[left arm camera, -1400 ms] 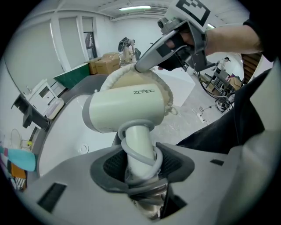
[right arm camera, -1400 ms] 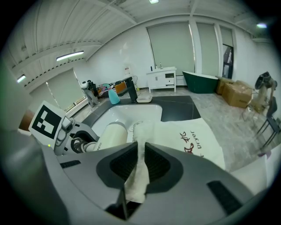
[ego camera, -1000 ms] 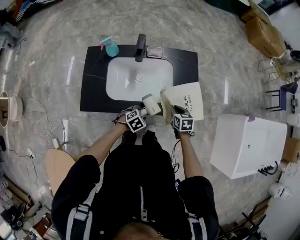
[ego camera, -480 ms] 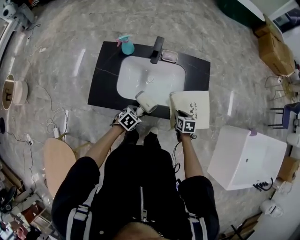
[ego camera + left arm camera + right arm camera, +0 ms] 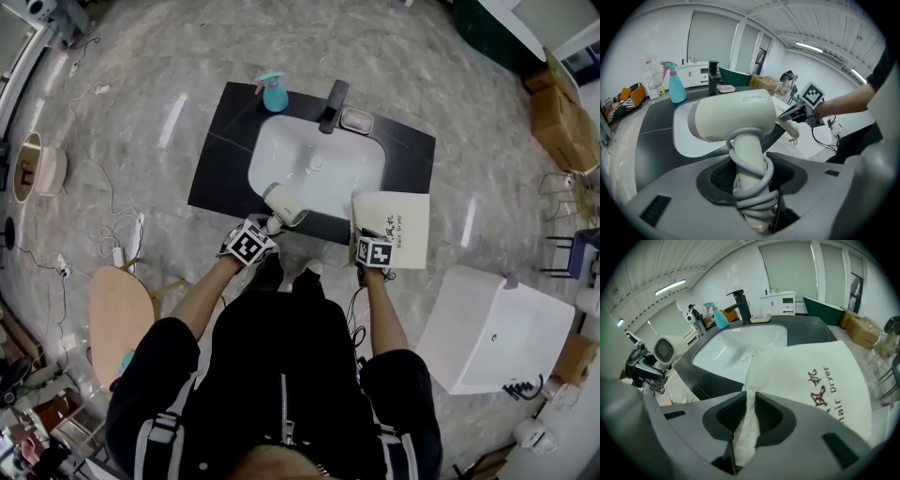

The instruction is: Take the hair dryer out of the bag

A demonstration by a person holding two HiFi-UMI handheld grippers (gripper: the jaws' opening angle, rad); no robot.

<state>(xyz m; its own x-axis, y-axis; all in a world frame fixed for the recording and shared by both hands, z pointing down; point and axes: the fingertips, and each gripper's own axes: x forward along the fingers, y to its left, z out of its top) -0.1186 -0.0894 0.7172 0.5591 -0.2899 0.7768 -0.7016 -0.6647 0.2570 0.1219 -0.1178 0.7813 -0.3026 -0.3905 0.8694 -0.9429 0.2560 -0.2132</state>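
Hair dryer (image 5: 736, 119): out of the bag, held over the counter's front edge by the sink, to the left of the bag.
Dryer body: smooth cream plastic with a rounded barrel and a grey band near one end. A grey cord is coiled round the handle. I cannot read the faint lettering on the barrel.
Left gripper (image 5: 750, 183): my fingers (image 5: 717, 176) stand wide, clamped on the cord-wrapped handle.
Bag (image 5: 811, 376): soft cream cloth lying on the counter's front right corner, printed "Hair Dryer" beside red characters.
Right gripper (image 5: 749, 420): my fingers (image 5: 729, 413) are nearly together, pinching the bag's bunched edge.
Counter (image 5: 220, 169): dark slab with a pale vein, around a glossy white sink (image 5: 319, 164).
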